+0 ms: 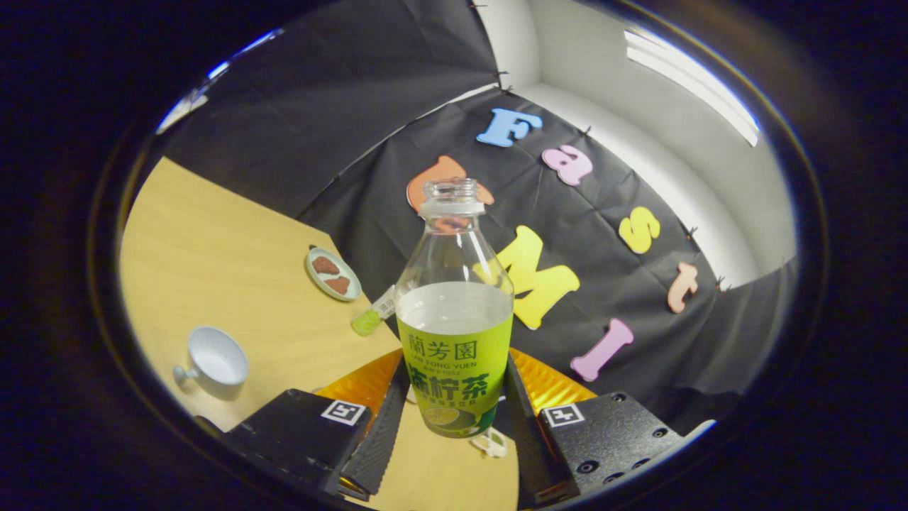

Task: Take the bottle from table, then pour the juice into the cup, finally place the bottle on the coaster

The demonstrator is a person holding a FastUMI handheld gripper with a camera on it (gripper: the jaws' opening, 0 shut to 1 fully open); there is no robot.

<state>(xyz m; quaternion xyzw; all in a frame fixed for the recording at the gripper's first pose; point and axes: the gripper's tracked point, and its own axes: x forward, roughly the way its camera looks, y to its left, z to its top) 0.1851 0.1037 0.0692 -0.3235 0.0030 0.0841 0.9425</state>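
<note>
A clear bottle with a green label stands between my fingers, uncapped and about half full of pale juice. My gripper is shut on its lower labelled part, one finger on each side. A shiny orange-gold coaster lies on the table just behind the bottle and shows on both sides of it. The white cup with a small handle stands on the wooden table, off to the left of my fingers. I cannot tell whether the bottle's base touches the table.
A small plate with two brown pieces sits farther back on the table. A little green bottle lies on its side between that plate and my bottle. A small white ring lies by the bottle's base. The black booth wall closes off the table behind.
</note>
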